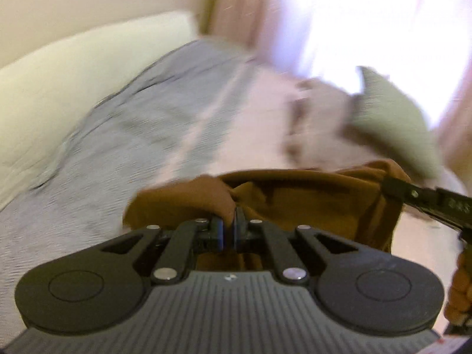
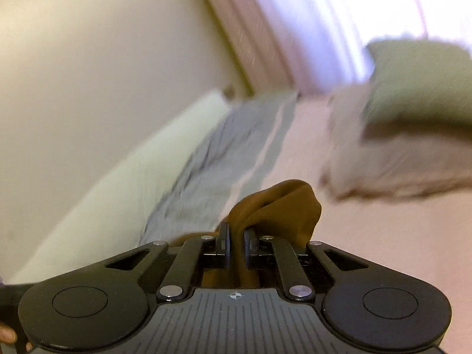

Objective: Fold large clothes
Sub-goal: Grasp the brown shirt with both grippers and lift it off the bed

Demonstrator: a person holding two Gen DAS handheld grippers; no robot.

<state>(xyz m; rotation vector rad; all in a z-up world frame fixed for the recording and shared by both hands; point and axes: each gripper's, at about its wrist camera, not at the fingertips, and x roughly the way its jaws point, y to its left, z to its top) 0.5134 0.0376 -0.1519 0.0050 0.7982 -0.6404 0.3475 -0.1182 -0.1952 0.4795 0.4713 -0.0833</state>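
we see the left gripper (image 1: 229,224) with its jaws pressed together on a fold of the brown garment (image 1: 309,203), the cloth bunched up right at the pads. the right gripper (image 2: 236,237) is likewise clamped on the same brown garment (image 2: 277,203), a tuft of it standing up above its fingertips. in the left wrist view the right gripper (image 1: 392,187) comes in from the right edge, its tip on the far end of the garment's upper edge, so the cloth is stretched between the two grippers and held up off the bed (image 1: 259,112).

the garment hangs over the near part of the bed, above the pale pink sheet (both views are blurred, so we cannot tell how much of the cloth still touches the sheet). a grey striped blanket (image 1: 141,135) covers the left side of the bed, running toward its far edge, and beyond that lies a cream strip (image 1: 65,88) along the wall (image 2: 88,73). toward the bed's far right corner sits a green pillow (image 1: 392,121) on top of a rumpled beige bundle (image 2: 392,162). behind the far edge hang pink curtains (image 1: 239,8) beside a bright window (image 1: 368,20). part of a hand (image 1: 460,292) shows at the right edge of the left wrist view.
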